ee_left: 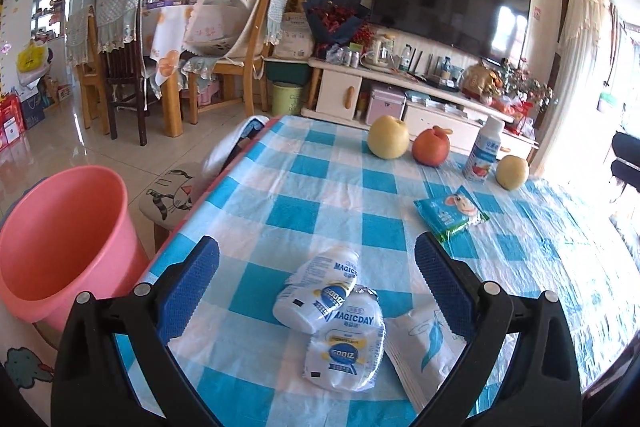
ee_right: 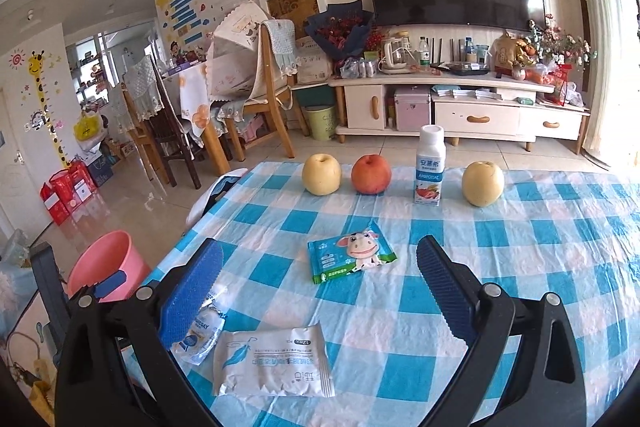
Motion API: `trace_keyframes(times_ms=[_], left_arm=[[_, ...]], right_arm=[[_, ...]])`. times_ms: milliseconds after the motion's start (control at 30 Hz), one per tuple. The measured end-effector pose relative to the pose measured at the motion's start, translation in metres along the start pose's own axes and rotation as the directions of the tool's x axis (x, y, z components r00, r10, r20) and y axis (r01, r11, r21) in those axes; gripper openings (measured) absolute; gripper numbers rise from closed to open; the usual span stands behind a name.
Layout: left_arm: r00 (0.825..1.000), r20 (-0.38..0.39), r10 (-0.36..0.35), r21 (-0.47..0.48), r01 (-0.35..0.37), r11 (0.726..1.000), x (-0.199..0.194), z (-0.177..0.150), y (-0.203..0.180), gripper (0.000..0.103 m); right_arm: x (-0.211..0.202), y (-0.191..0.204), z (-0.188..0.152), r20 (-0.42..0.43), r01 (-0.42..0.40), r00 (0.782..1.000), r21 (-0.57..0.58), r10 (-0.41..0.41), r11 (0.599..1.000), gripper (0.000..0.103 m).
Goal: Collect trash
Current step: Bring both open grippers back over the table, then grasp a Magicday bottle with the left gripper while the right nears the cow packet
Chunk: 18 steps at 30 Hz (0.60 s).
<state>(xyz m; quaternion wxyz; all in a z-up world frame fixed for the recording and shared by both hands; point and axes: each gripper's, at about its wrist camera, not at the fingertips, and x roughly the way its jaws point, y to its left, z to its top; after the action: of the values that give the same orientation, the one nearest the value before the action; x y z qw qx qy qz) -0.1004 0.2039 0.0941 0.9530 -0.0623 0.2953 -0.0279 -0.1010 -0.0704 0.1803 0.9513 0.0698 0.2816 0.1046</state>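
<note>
- Two crumpled white MAGICDAY pouches (ee_left: 334, 319) lie overlapping on the blue-checked tablecloth (ee_left: 304, 187), straight ahead of the left gripper (ee_left: 316, 291) and inside the span of its wide-spread jaws, which hold nothing.
- The pair's long axis runs roughly along the gripper's line of sight, from the upper pouch's neck away from the camera down to the lower pouch's flat end near it; closing across that axis looks like the natural pinch.
- The pink bucket (ee_left: 60, 243), probably the bin for the trash, stands on the floor just off the table's left edge, on the left gripper's side.
- The right gripper (ee_right: 320, 297) also has its jaws spread and empty. A white wipes packet with a blue feather (ee_right: 272, 363) lies flat low between them, its long axis crosswise to the fingers.
- A green packet with a cartoon cow (ee_right: 352, 257) lies farther ahead, apart from both grippers.
- In the right wrist view, the right gripper's left finger (ee_right: 192, 299) covers most of the pouches.
- In the left wrist view, the feather packet is cut off by the left gripper's right finger (ee_left: 444, 287).
- Whether the pouches are empty cannot be told.
- Three fruits and an upright yoghurt bottle (ee_right: 430, 167) stand in a row at the far side, likely not trash.
</note>
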Motion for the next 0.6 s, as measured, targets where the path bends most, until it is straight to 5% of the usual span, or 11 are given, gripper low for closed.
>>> trace_keyframes(times_ms=[133, 333, 600], left_arm=[[1.000, -0.023, 0.015, 0.012, -0.014, 1.000, 0.007, -0.001, -0.006, 0.099], [0.996, -0.071, -0.060, 0.072, 0.066, 0.995, 0.005, -0.010, -0.033, 0.099], [0.967, -0.226, -0.116, 0.122, 0.147, 0.982, -0.007, -0.063, -0.083, 0.099]], right_arm=[[-0.003, -0.015, 0.005, 0.015, 0.034, 0.999, 0.006, -0.034, 0.999, 0.097], [0.004, -0.035, 0.010, -0.006, 0.081, 0.997, 0.010, -0.081, 0.997, 0.097], [0.011, -0.039, 0.008, -0.044, 0.083, 0.995, -0.025, -0.084, 0.996, 0.097]])
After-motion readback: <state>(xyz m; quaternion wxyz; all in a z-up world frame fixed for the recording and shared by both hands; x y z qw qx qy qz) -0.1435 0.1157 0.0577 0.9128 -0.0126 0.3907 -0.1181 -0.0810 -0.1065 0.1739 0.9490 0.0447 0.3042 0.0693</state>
